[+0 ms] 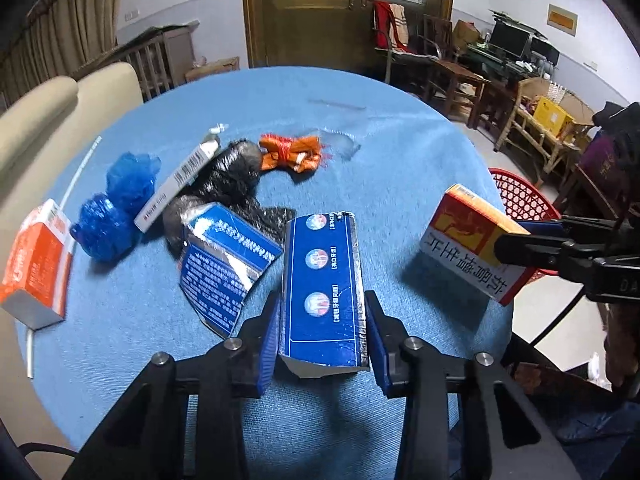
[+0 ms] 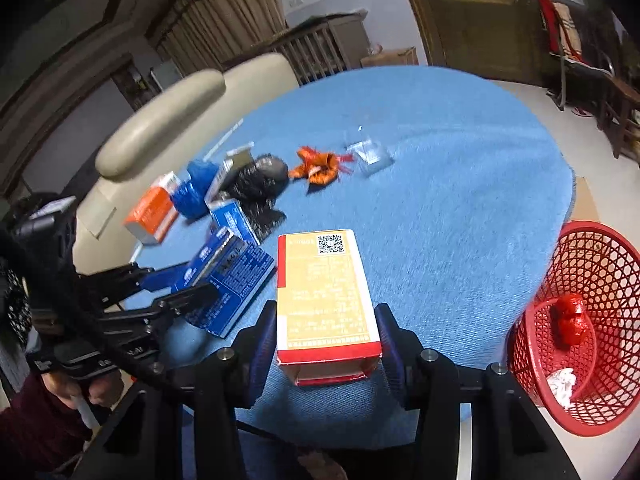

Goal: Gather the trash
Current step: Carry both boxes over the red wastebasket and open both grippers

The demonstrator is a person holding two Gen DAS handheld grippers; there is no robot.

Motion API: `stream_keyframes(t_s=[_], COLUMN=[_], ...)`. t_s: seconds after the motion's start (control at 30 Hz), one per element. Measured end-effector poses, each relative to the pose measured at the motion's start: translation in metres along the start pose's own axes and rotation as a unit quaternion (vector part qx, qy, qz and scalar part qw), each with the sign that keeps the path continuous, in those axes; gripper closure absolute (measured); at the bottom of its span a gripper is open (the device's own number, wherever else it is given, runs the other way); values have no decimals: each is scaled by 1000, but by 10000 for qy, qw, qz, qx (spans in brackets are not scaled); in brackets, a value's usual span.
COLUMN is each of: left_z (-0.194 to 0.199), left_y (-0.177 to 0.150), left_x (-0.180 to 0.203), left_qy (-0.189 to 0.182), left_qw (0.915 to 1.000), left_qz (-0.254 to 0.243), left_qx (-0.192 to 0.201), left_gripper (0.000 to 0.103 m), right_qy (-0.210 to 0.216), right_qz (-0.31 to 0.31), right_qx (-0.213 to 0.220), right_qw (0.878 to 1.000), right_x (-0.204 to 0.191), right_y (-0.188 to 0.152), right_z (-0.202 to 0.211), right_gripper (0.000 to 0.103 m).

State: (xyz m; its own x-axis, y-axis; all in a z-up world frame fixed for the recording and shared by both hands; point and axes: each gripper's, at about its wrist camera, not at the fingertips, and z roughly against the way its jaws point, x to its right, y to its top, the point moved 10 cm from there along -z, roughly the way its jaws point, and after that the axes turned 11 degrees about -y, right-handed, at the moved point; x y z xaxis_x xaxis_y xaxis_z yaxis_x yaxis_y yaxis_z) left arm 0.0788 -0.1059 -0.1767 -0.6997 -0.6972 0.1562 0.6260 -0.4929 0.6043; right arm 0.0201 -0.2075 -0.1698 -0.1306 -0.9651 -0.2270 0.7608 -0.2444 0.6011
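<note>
The left gripper [image 1: 322, 320] pinches a blue box [image 1: 322, 288] between its fingers [image 1: 269, 336], holding it just above the blue bench [image 1: 400, 160] with its torn near end toward the camera. The right gripper [image 2: 326, 340] has its fingers [image 2: 386, 344] pressed against the sides of a yellow and red box [image 2: 326, 300], which is lifted over the near right part of the bench; the same box shows at the right edge of the left view [image 1: 472, 240]. A red basket [image 2: 580, 320] stands off the right edge of the bench, with a red lump [image 2: 570, 320] and a crumpled white paper [image 2: 562, 384] inside. More trash lies on the left half of the bench: a torn blue carton piece [image 1: 224, 264], a black plastic bag [image 1: 228, 184], a crumpled blue wrapper [image 1: 116, 208], a slim white box [image 1: 176, 184] leaning on the bag, an orange and white box [image 1: 36, 268] at the left edge, and an orange wrapper [image 1: 290, 152] farther back. Just right of the orange wrapper lies a clear plastic piece [image 2: 370, 156].
</note>
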Motion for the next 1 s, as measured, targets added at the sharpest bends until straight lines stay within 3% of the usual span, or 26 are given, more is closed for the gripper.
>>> stream_keyframes(t_s=[0.6, 1.0], left_z=[39, 27], left_y=[63, 83], left_x=[81, 131], left_qy=[786, 1048], left_qw=[9931, 9858], left_qz=[-744, -1250], left_qx=[449, 392], left_gripper=[62, 62], right_qy=[-266, -499], right_qz=[-398, -819], right_qx=[951, 1256], right_qw=[9943, 9874], right_x=[53, 104], right_y=[12, -1], right_z=[82, 117], right_gripper=[52, 52])
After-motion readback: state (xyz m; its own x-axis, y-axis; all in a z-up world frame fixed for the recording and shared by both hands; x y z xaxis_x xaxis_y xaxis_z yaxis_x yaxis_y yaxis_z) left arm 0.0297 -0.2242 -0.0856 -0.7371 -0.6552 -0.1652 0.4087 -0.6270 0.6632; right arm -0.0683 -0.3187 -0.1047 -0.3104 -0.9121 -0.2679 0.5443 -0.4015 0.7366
